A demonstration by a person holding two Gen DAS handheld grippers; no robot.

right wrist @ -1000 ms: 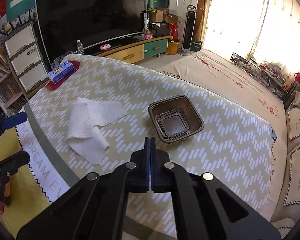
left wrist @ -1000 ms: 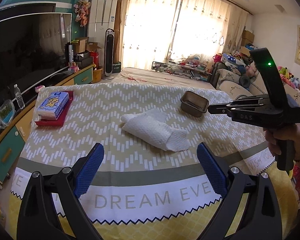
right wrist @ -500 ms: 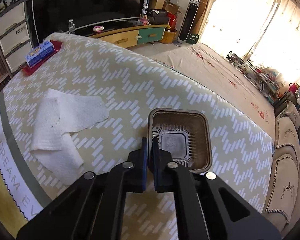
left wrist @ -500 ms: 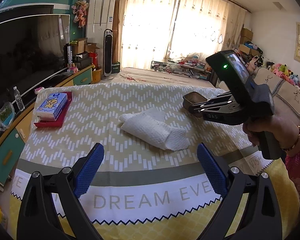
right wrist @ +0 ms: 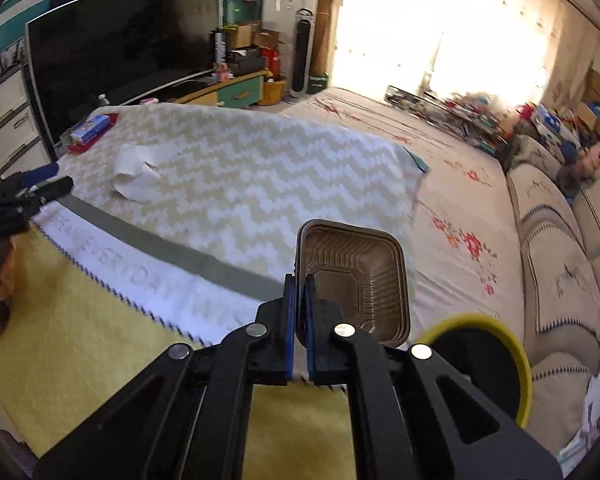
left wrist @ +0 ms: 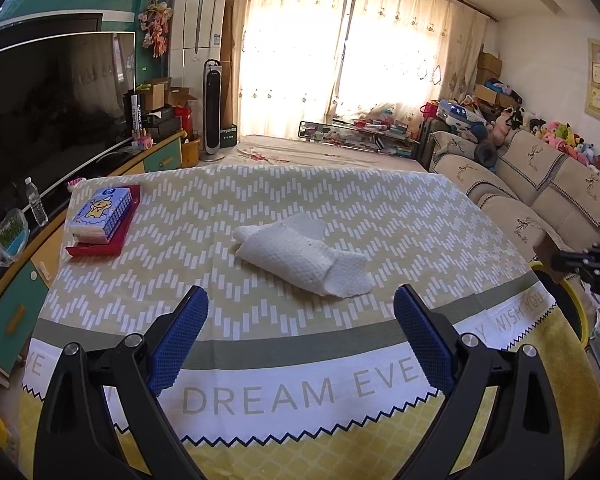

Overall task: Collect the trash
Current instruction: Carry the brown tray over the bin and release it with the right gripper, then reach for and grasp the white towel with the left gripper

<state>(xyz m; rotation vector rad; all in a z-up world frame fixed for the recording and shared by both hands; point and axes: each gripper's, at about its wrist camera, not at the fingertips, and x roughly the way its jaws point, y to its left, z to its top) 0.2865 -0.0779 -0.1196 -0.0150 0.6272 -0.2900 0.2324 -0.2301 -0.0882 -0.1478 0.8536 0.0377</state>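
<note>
My right gripper (right wrist: 299,300) is shut on the rim of a brown plastic tray (right wrist: 354,276) and holds it in the air off the table's right end, close to a yellow-rimmed black bin (right wrist: 482,364). The bin's rim also shows in the left wrist view (left wrist: 572,300), with the right gripper's tip (left wrist: 588,260) above it. A crumpled white paper towel (left wrist: 304,260) lies mid-table; it also shows in the right wrist view (right wrist: 134,170). My left gripper (left wrist: 300,336) is open and empty, low over the table's near edge, the towel ahead between its fingers.
A blue tissue pack (left wrist: 100,212) sits on a red tray (left wrist: 100,240) at the table's far left. A TV (left wrist: 52,96) and cabinet stand to the left, a sofa (left wrist: 540,196) to the right. The table (left wrist: 260,360) has a zigzag cloth.
My right gripper closed on the brown tray, lifted it off the table and carried it right, toward the yellow-rimmed bin. The left gripper stayed still.
</note>
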